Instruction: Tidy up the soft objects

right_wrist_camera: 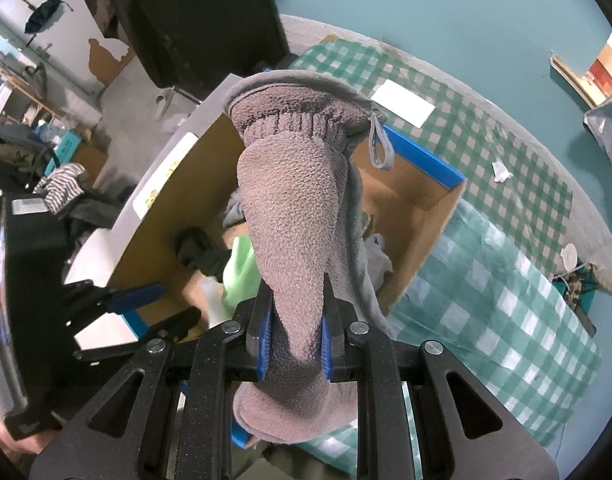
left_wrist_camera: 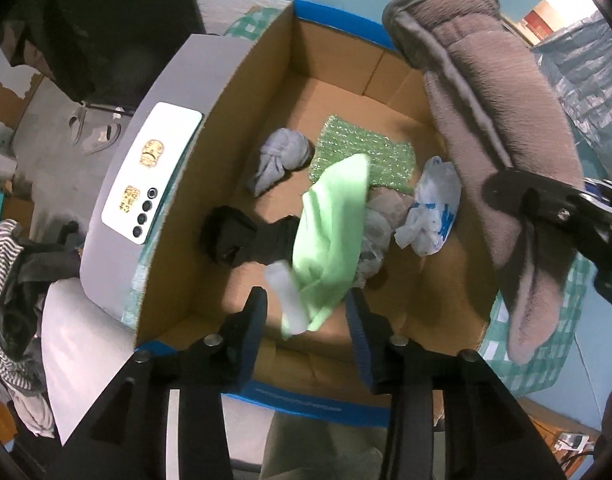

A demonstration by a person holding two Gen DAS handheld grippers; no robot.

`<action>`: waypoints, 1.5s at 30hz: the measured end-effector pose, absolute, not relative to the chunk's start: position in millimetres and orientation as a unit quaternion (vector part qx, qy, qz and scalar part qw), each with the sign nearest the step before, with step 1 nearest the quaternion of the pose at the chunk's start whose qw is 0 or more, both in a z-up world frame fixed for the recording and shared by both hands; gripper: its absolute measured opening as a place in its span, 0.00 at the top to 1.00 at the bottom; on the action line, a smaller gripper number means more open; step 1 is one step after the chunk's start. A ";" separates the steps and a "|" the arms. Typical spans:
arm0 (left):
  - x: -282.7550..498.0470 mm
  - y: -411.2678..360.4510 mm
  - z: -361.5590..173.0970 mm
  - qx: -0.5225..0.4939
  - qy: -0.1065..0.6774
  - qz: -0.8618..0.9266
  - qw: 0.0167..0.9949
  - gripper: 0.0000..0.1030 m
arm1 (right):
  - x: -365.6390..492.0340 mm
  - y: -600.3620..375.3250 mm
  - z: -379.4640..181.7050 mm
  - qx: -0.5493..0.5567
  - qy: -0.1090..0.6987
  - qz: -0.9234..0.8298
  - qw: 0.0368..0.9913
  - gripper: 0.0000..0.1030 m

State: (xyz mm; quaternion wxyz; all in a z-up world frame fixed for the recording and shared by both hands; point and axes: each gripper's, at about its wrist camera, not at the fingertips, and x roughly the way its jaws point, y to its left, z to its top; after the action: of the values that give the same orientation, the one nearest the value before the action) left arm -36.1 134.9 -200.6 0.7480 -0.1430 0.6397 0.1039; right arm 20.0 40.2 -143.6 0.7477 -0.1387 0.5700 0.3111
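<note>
An open cardboard box (left_wrist_camera: 210, 184) with a blue rim stands on the table; it also shows in the right wrist view (right_wrist_camera: 418, 196). Inside lie a light green cloth (left_wrist_camera: 330, 236), a grey knotted sock (left_wrist_camera: 278, 160), a black sock (left_wrist_camera: 242, 236), green bubble wrap (left_wrist_camera: 366, 152) and a white plastic bag (left_wrist_camera: 434, 204). My left gripper (left_wrist_camera: 308, 312) is open above the box's near end; the green cloth hangs blurred between its fingers, not pinched. My right gripper (right_wrist_camera: 296, 334) is shut on a grey-brown fleece mitt (right_wrist_camera: 294, 216) and holds it over the box's right side (left_wrist_camera: 494, 120).
A green checked tablecloth (right_wrist_camera: 506, 288) covers the table, with a white card (right_wrist_camera: 404, 102) and paper scraps on it. A pile of striped and dark clothes (left_wrist_camera: 10, 280) lies at the left. A black chair (right_wrist_camera: 202, 20) stands behind the box.
</note>
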 end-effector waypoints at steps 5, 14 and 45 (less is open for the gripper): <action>-39.7 142.6 -197.2 -0.149 0.638 0.105 0.748 0.58 | 20.5 47.3 -147.0 -0.140 0.574 0.310 0.745 0.80; -43.3 149.9 -184.4 -0.161 0.628 0.104 0.754 0.51 | 16.7 55.5 -140.3 -0.143 0.566 0.310 0.750 0.58; -37.8 103.3 -82.2 -0.125 0.538 0.066 0.831 0.20 | 12.1 -44.1 -41.0 -0.065 0.496 0.231 0.834 0.39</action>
State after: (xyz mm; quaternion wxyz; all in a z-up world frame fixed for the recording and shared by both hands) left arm -37.8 103.3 -82.2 0.8309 -0.1250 0.5382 0.0660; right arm 12.1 -44.1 -41.0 0.8343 -0.0654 0.4964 0.2306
